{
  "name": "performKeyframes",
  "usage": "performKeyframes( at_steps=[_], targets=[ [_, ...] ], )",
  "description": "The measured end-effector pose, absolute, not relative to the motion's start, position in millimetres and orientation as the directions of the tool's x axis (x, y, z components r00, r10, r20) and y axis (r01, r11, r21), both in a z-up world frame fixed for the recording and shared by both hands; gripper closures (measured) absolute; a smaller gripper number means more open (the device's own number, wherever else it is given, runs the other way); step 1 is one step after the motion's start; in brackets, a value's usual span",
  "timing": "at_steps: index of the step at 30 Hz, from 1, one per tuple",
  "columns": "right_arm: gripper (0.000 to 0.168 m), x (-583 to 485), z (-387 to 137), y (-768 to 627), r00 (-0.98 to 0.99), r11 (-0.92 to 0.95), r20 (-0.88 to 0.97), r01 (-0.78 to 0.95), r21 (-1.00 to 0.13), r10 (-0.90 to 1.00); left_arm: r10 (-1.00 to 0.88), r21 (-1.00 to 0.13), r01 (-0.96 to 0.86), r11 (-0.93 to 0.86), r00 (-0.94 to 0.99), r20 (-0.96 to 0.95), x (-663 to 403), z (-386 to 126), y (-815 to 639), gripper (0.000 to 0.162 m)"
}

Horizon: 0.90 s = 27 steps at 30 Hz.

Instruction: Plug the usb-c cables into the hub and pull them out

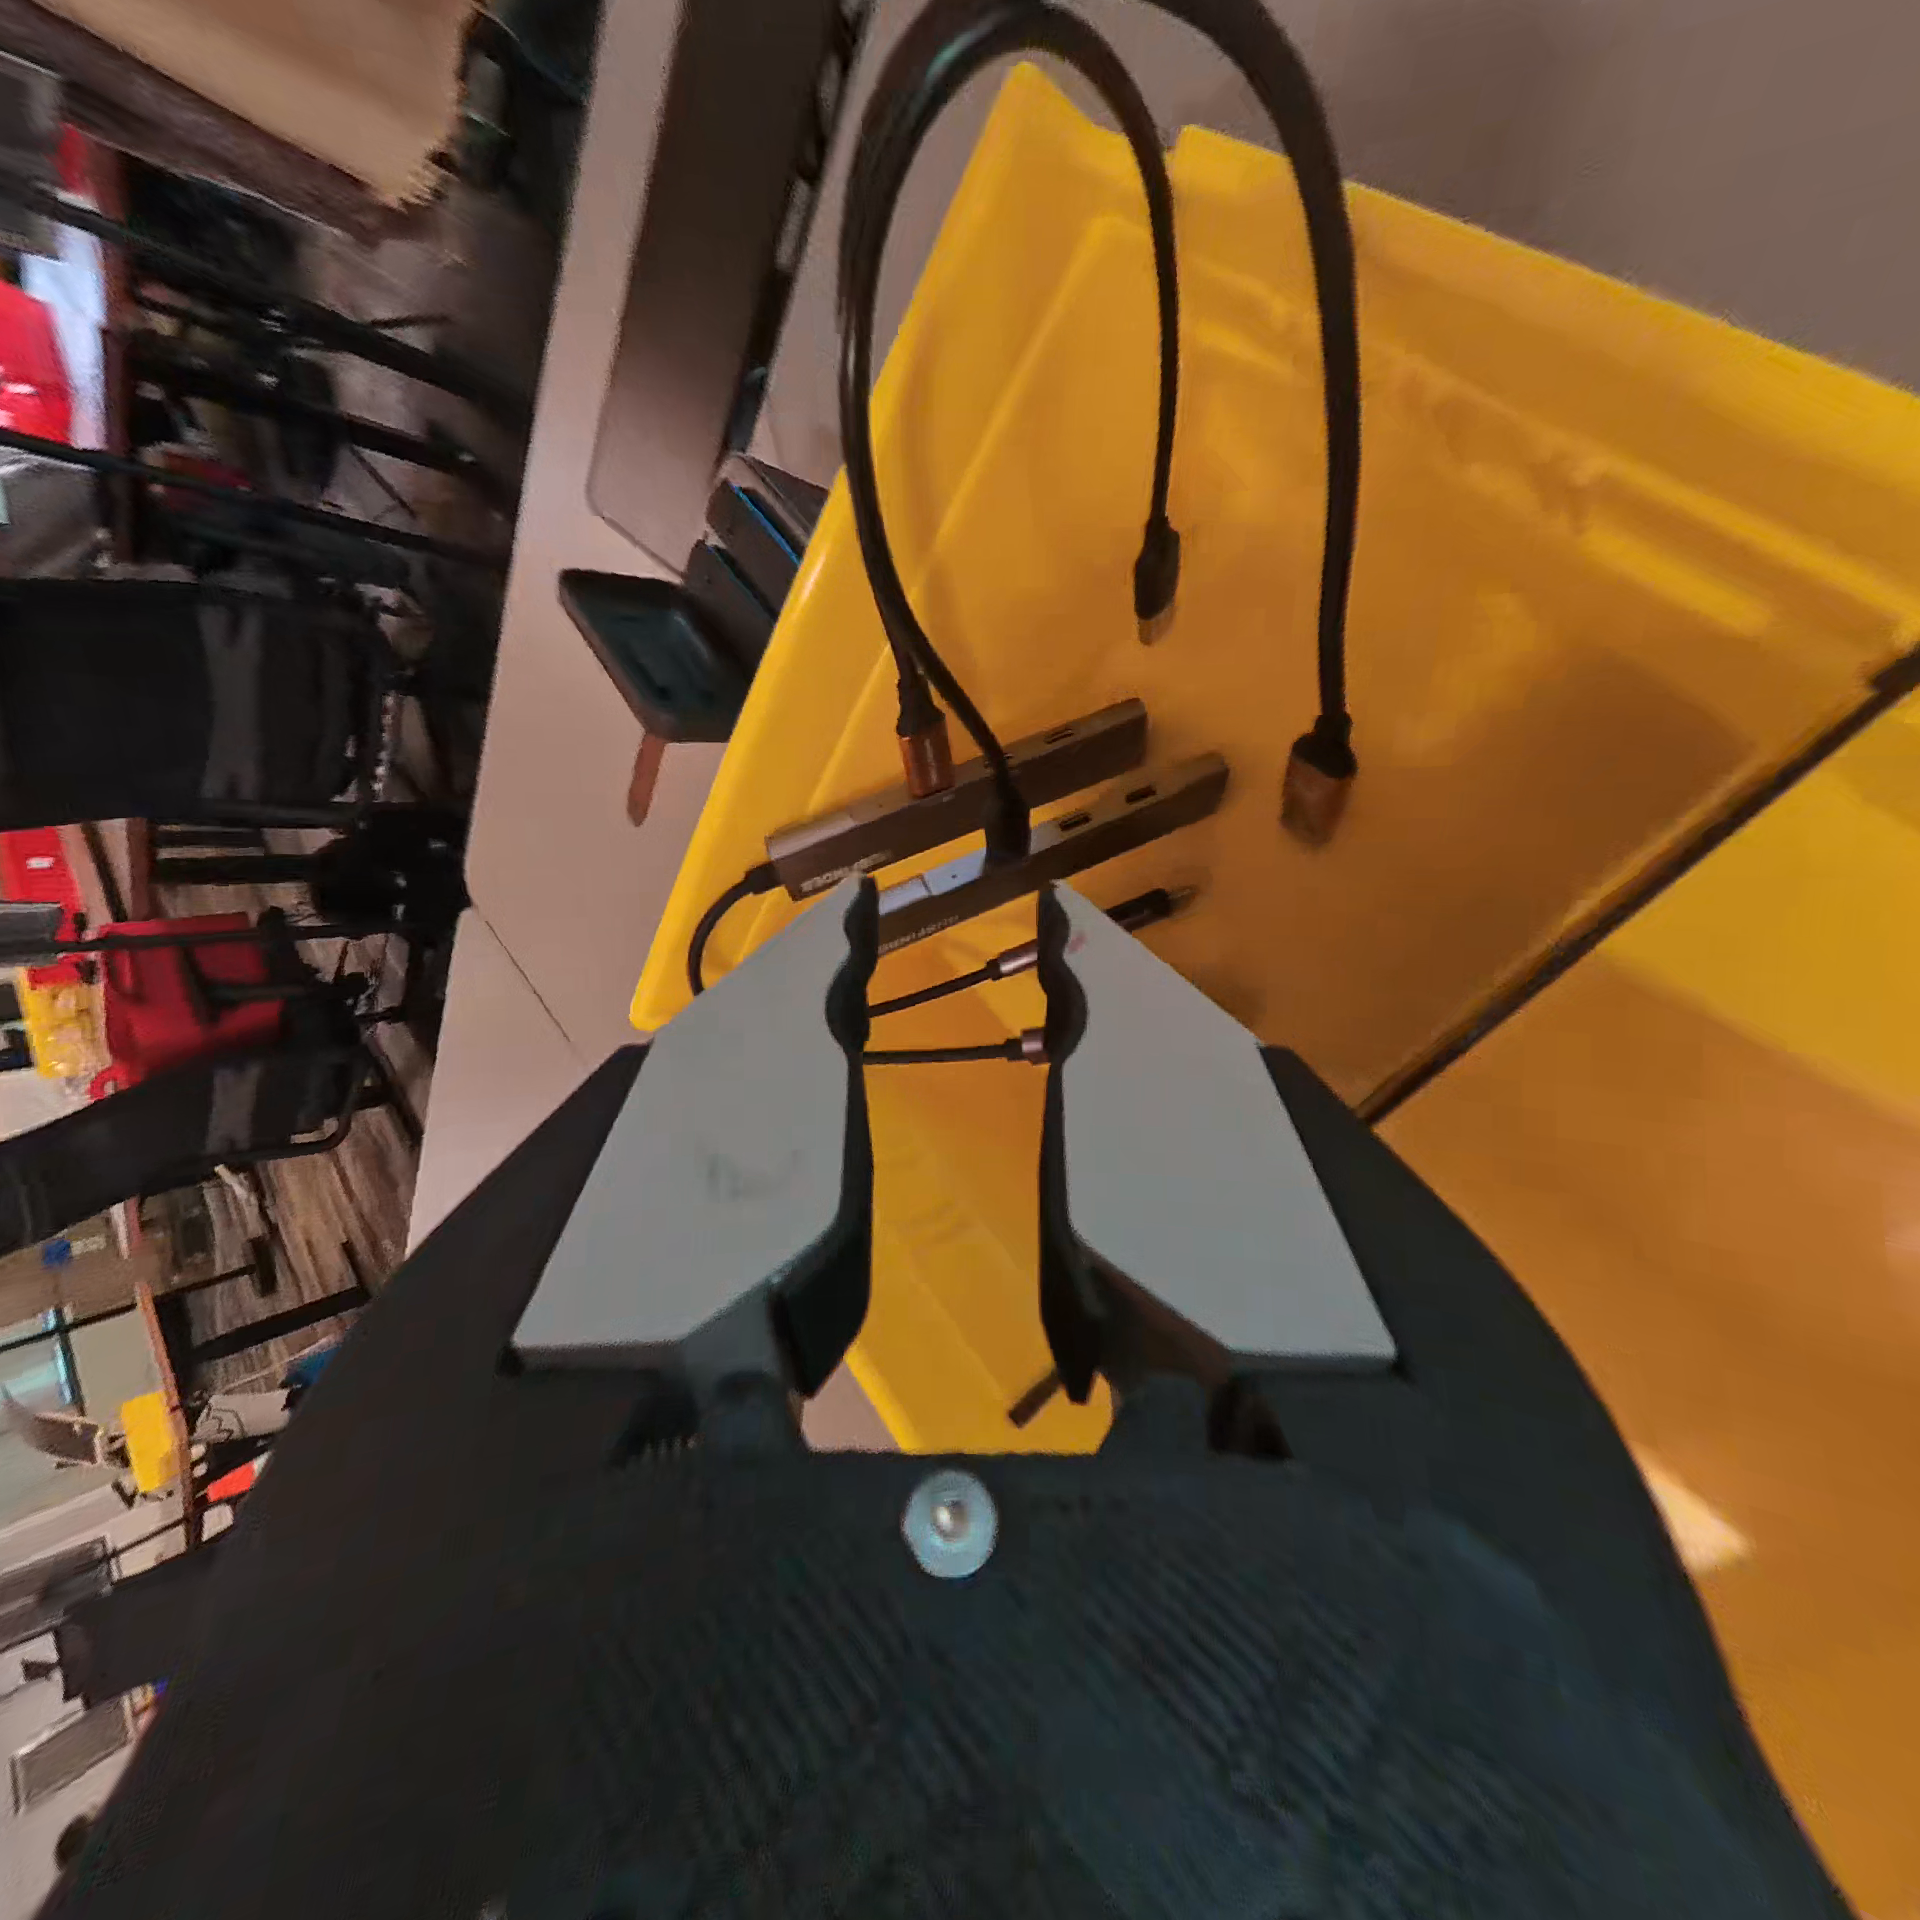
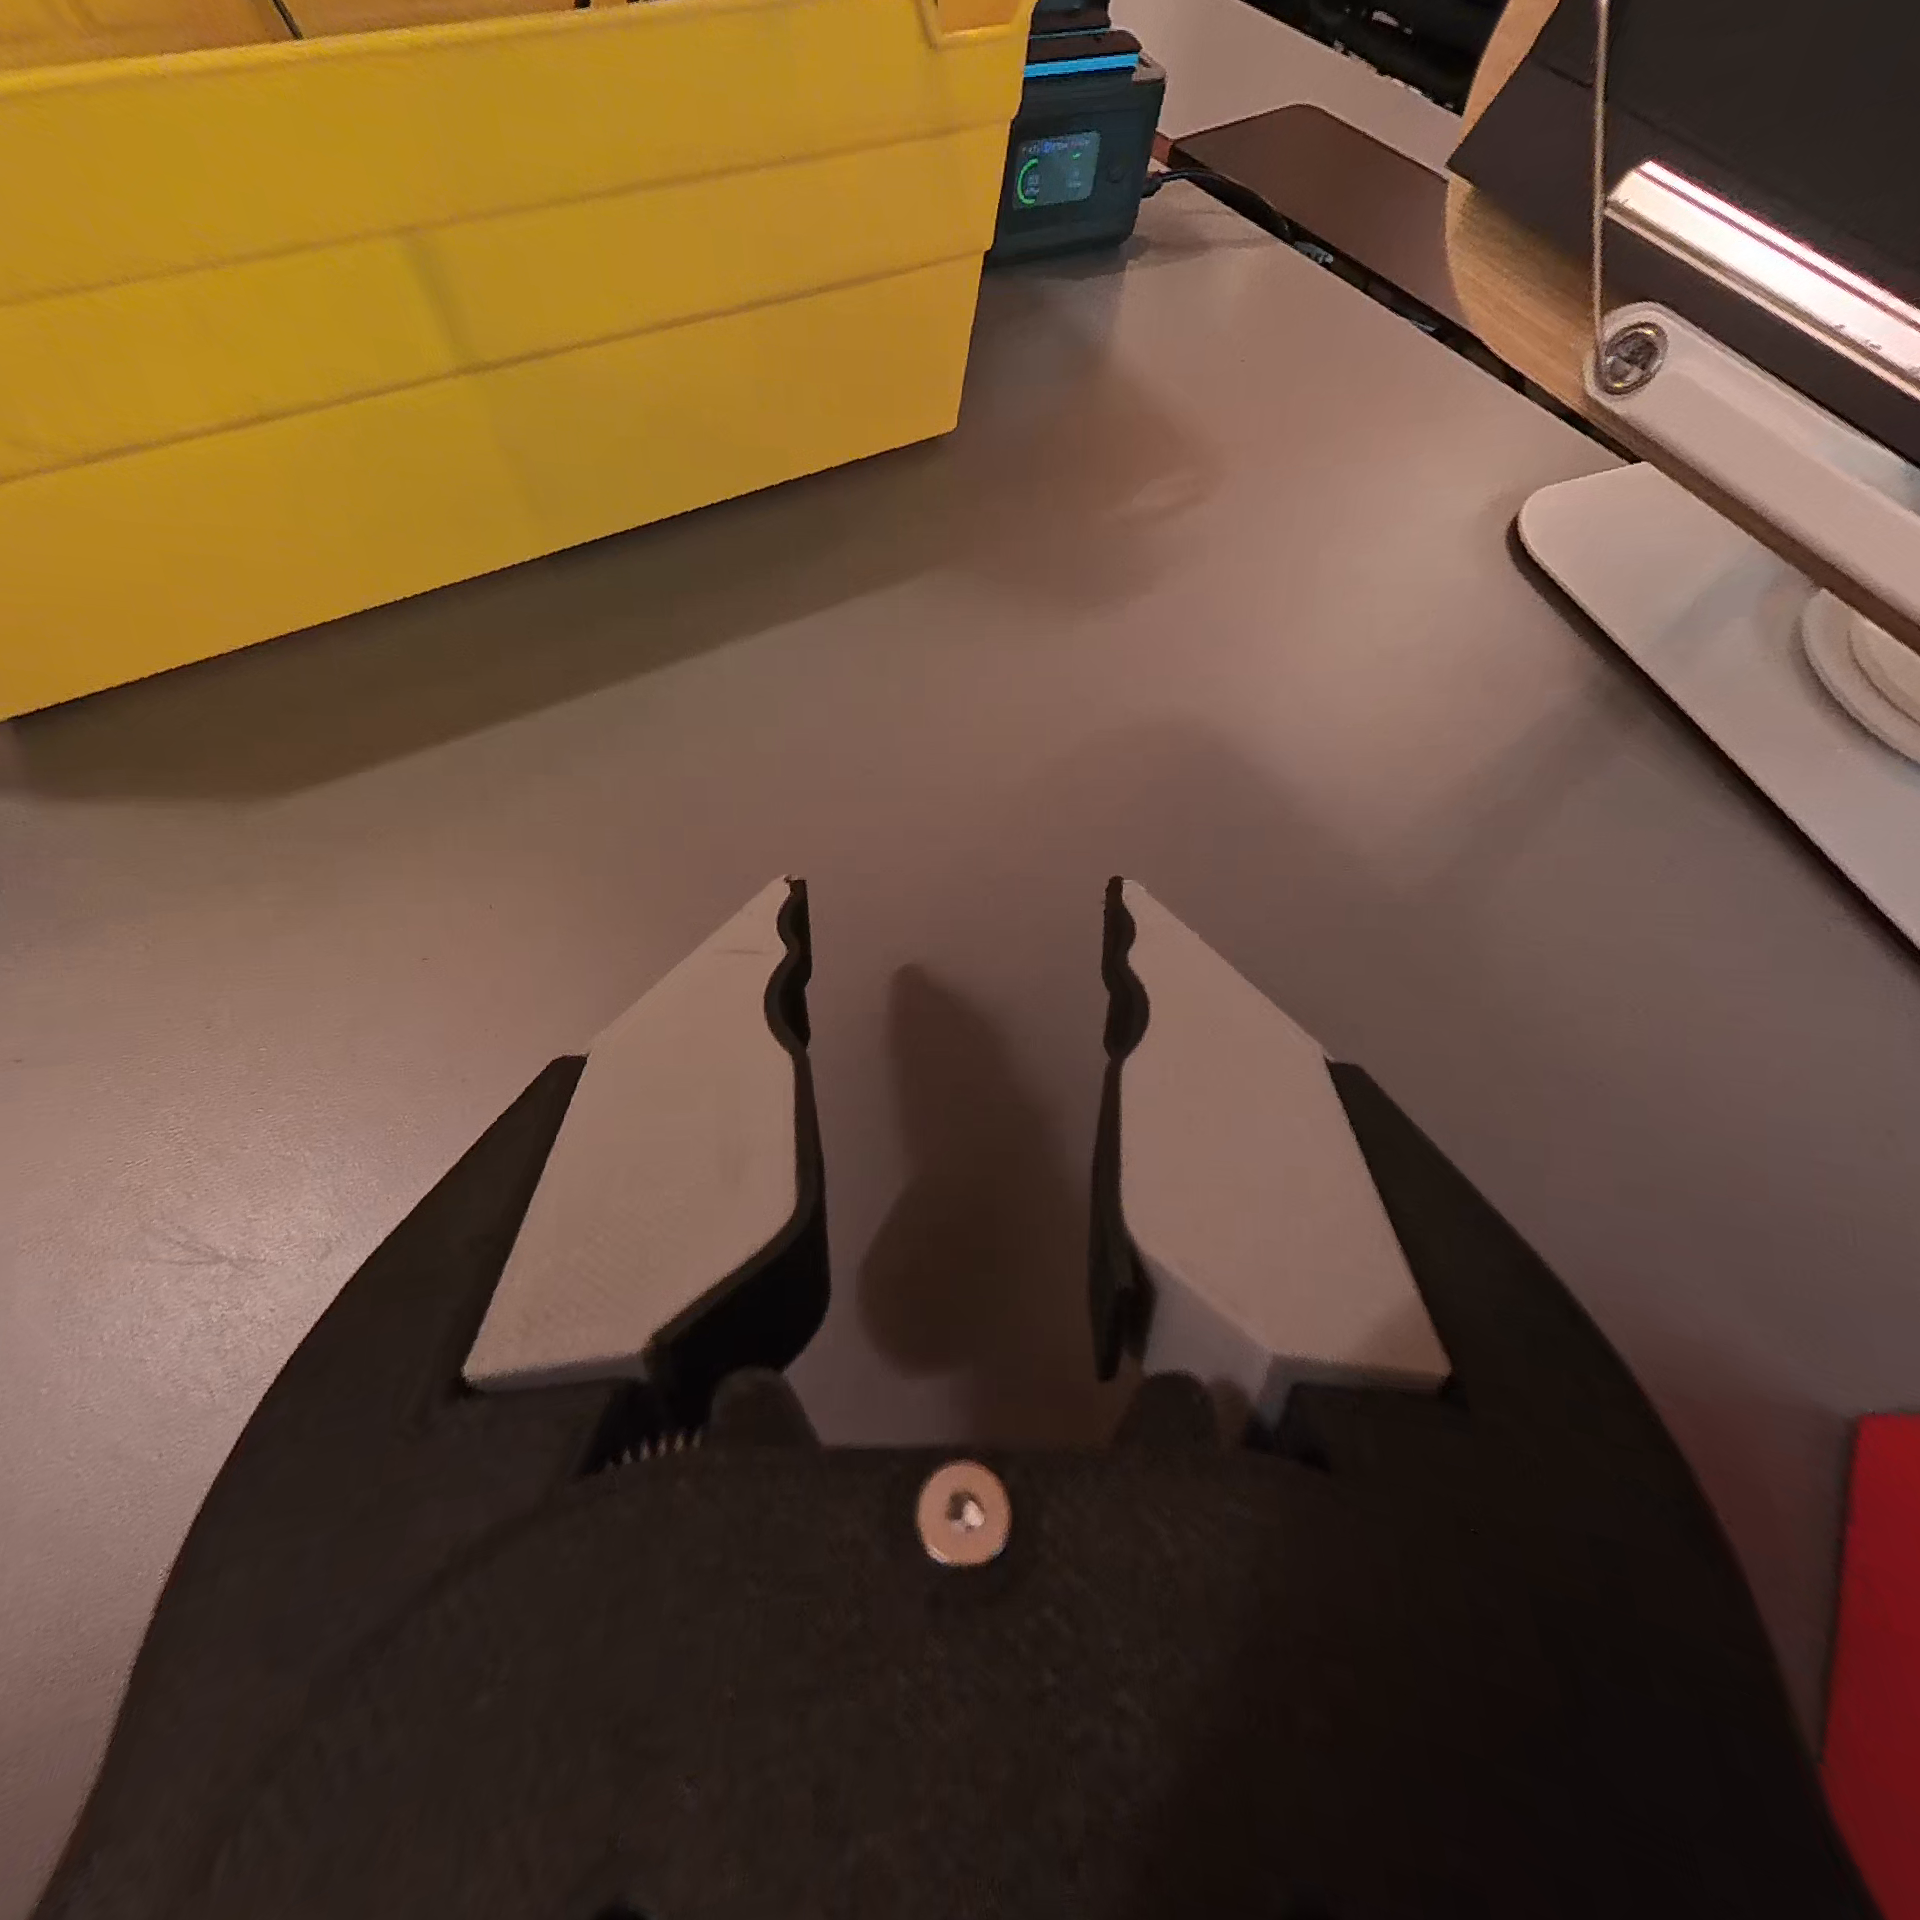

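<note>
My left gripper (image 1: 951, 914) is spread just short of the two hubs (image 1: 997, 805) lying in the yellow bin (image 1: 1558, 520). The cables (image 1: 1335, 416) look limp and light, so I would pinch the stiff plug shells (image 1: 925, 743). My right gripper (image 2: 956, 904) hangs spread and empty over the grey table (image 2: 1247, 727), beside the bin.

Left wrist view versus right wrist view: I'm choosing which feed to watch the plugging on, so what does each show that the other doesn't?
Only the left wrist view shows the two hubs and the braided cables inside the bin, plus the open left gripper. Only the right wrist view shows the open right gripper over bare table and a monitor base. Both show the yellow bin.
</note>
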State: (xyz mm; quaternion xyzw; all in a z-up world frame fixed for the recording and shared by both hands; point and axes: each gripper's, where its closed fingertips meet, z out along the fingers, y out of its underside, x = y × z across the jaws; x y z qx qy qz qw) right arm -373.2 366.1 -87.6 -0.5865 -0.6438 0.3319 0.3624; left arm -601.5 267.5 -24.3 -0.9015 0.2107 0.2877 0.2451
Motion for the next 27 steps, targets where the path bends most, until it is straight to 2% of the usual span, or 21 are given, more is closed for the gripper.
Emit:
performKeyframes(
  at_steps=[4, 11, 15, 17, 19, 23, 25, 27],
  targets=[
    [0.115, -372.6, -87.8, 364.9, -0.057, 0.095, 0.077, 0.515, -0.852, 0.995, -0.391, -0.295, -0.609, -0.737, 0.739, -0.549, -594.2, -29.6, 280.4, 0.148],
    [0.115, -373.0, -89.3, 359.2, -0.080, 0.082, 0.047, 0.521, -0.850, 0.996, -0.462, -0.222, -0.591, -0.776, 0.771, -0.438, -610.6, -39.9, 278.0, 0.153],
    [0.116, -373.1, -90.0, 353.0, -0.101, 0.095, 0.049, 0.523, -0.847, 0.994, -0.467, -0.229, -0.568, -0.790, 0.801, -0.376, -614.3, -44.2, 275.1, 0.142],
    [0.116, -373.2, -90.2, 350.3, -0.110, 0.099, 0.048, 0.523, -0.847, 0.993, -0.478, -0.192, -0.568, -0.800, 0.798, -0.368, -620.3, -49.8, 270.7, 0.132],
    [0.117, -373.3, -90.5, 347.9, -0.117, 0.099, 0.044, 0.524, -0.846, 0.992, -0.494, -0.134, -0.582, -0.802, 0.772, -0.399, -629.7, -57.9, 269.0, 0.130],
    [0.118, -373.4, -90.8, 346.2, -0.123, 0.105, 0.047, 0.524, -0.845, 0.991, -0.553, -0.049, -0.644, -0.764, 0.692, -0.464, -637.1, -66.8, 275.0, 0.140],
    [0.118, -372.9, -90.8, 346.9, -0.121, 0.100, 0.042, 0.525, -0.845, 0.992, -0.575, 0.001, -0.663, -0.748, 0.649, -0.498, -638.6, -62.0, 274.0, 0.150],
    [0.119, -372.3, -90.5, 348.1, -0.117, 0.094, 0.038, 0.524, -0.846, 0.992, -0.607, 0.048, -0.693, -0.719, 0.593, -0.529, -633.3, -53.0, 267.8, 0.153]
  ],
)
